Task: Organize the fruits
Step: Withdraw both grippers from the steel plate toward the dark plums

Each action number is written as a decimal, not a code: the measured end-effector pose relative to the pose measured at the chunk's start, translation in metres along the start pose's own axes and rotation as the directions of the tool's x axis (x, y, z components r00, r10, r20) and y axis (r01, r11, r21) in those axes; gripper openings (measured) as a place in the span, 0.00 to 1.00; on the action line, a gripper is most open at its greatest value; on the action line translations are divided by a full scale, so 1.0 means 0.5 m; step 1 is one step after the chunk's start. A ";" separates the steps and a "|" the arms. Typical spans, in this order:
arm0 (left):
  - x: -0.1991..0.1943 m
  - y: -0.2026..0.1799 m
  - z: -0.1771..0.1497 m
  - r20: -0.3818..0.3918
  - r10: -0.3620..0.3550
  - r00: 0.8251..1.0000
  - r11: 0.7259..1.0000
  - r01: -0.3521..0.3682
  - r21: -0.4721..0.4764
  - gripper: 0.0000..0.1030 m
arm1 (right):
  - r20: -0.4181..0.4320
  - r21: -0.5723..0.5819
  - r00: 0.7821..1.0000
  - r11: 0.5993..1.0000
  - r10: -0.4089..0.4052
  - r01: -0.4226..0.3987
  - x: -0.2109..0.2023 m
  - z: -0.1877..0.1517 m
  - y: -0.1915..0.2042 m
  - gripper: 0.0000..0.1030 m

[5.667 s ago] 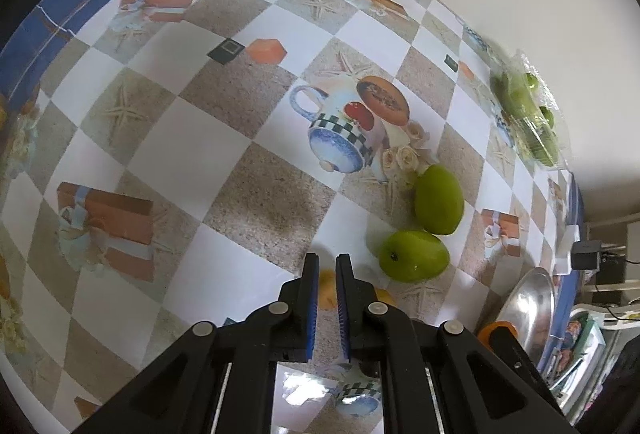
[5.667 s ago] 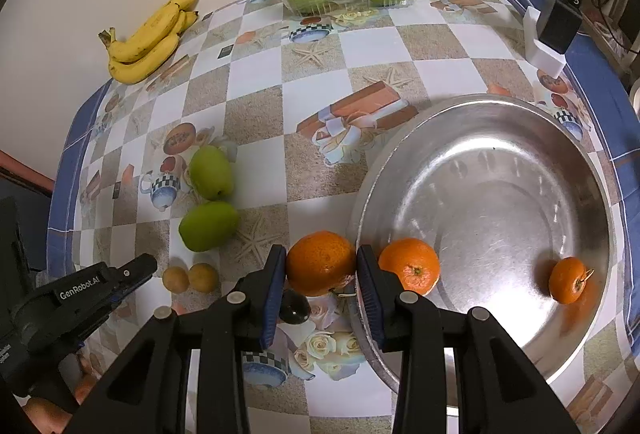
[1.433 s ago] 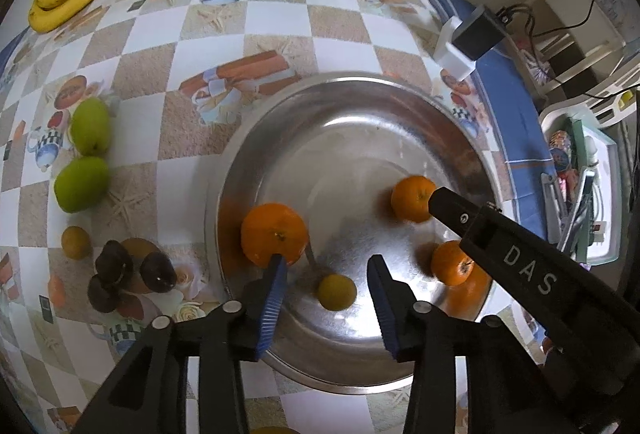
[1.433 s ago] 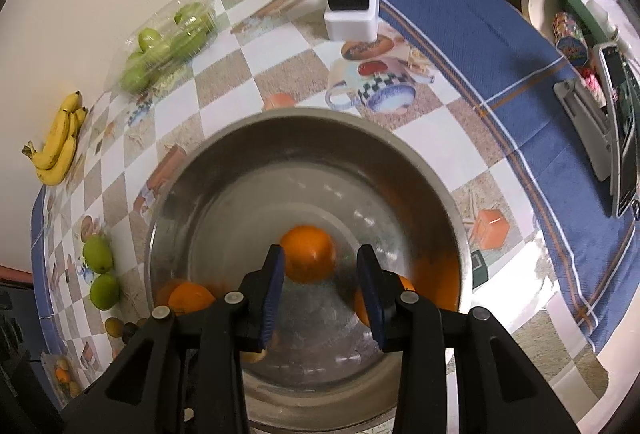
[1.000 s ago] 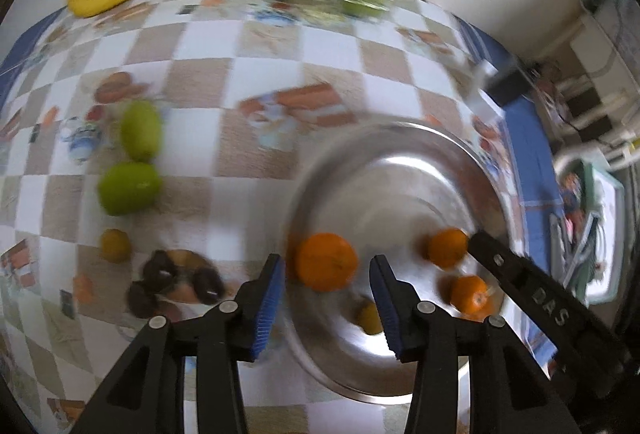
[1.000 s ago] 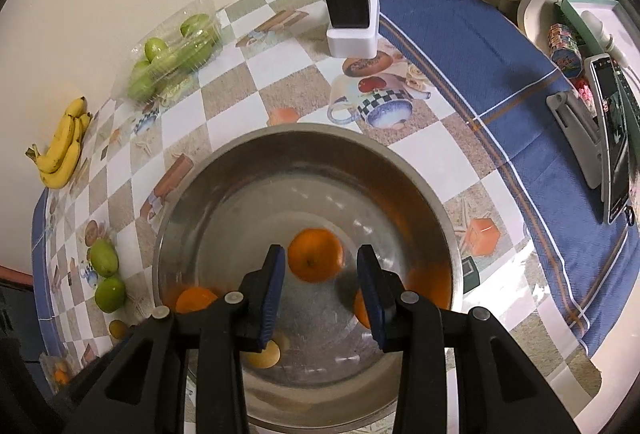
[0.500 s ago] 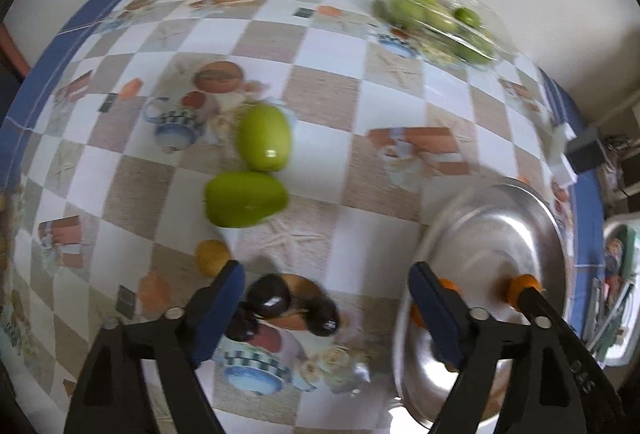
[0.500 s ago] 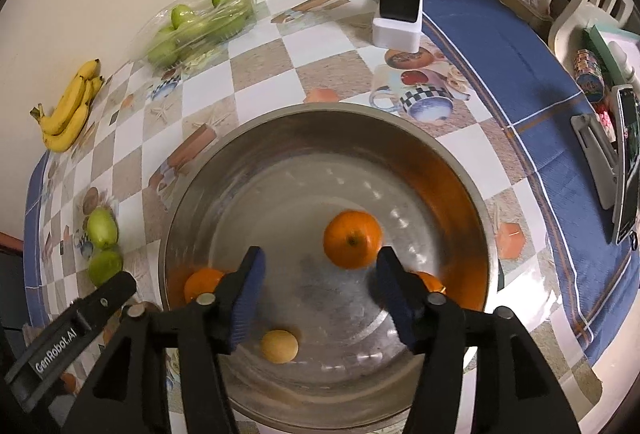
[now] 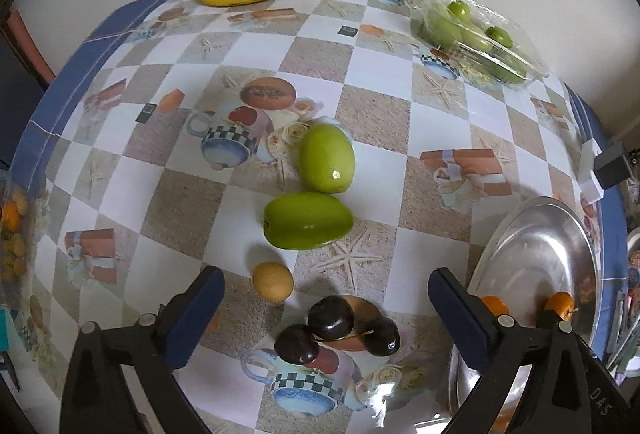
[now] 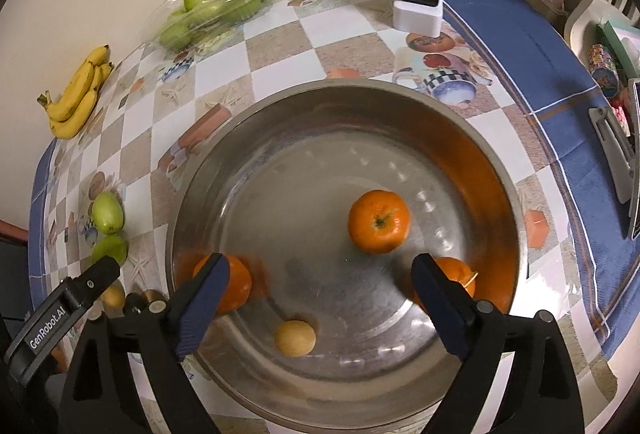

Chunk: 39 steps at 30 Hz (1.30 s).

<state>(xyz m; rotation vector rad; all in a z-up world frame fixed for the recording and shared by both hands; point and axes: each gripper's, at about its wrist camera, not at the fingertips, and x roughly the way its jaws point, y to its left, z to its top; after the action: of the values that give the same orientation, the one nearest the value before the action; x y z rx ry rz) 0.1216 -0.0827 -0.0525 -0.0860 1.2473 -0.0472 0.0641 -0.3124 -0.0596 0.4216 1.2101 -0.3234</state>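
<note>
Checkered tablecloth [image 9: 372, 110] now fills the view beneath the left gripper [image 9: 326, 308], jaws opening emptily above the dark plums [image 9: 330, 318], while the right gripper [image 10: 320, 282], jaws also opening, has released its orange [image 10: 379, 221] into the steel bowl [image 10: 400, 102] below, leaving table fruit next

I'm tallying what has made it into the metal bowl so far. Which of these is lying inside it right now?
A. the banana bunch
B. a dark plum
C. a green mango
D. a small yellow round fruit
D: a small yellow fruit lies on the floor of the metal bowl beside the oranges, while the mangoes, plums and bananas are on the tablecloth.
</note>
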 end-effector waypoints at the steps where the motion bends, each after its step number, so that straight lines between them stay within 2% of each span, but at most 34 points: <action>1: -0.004 0.001 0.000 0.003 -0.005 1.000 1.000 0.005 0.003 1.00 | 0.002 -0.006 1.000 1.000 0.000 0.000 -0.001 -0.001 0.004 0.90; 5: -0.031 0.012 0.002 0.034 0.024 0.999 1.000 -0.024 0.001 1.00 | 0.021 -0.035 1.000 0.999 0.010 -0.009 -0.015 -0.010 0.023 0.90; 16: -0.082 0.083 -0.026 0.038 0.071 0.997 0.996 -0.069 -0.060 1.00 | 0.053 -0.118 0.995 0.990 0.089 -0.083 -0.063 -0.061 0.092 0.90; 24: -0.073 0.165 -0.050 0.034 0.044 0.998 0.984 -0.038 -0.171 1.00 | 0.010 -0.195 0.988 0.969 0.157 -0.152 -0.052 -0.101 0.165 0.90; 27: -0.060 0.182 -0.054 0.026 0.060 0.998 0.982 -0.055 -0.180 1.00 | 0.009 -0.235 0.987 0.960 0.162 -0.155 -0.049 -0.109 0.193 0.90; 32: -0.057 0.206 -0.053 0.046 0.044 0.998 0.976 -0.034 -0.214 1.00 | -0.009 -0.276 0.984 0.946 0.176 -0.171 -0.037 -0.119 0.223 0.89; 34: -0.056 0.209 -0.050 0.045 0.011 0.999 0.977 -0.001 -0.214 1.00 | -0.007 -0.290 0.986 0.944 0.165 -0.160 -0.033 -0.120 0.231 0.89; 36: -0.056 0.207 -0.048 0.044 -0.020 0.999 0.977 0.029 -0.212 1.00 | -0.006 -0.303 0.988 0.941 0.156 -0.150 -0.029 -0.120 0.239 0.80; 39: -0.049 0.202 -0.044 0.029 -0.021 0.999 0.979 0.026 -0.201 1.00 | -0.035 -0.326 0.986 0.931 0.163 -0.166 -0.016 -0.121 0.249 0.67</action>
<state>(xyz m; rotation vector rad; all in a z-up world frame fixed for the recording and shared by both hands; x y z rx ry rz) 0.0917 0.0190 -0.0453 -0.2764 1.2221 0.0599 0.0683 -0.1738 -0.0520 0.2317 1.2005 0.0268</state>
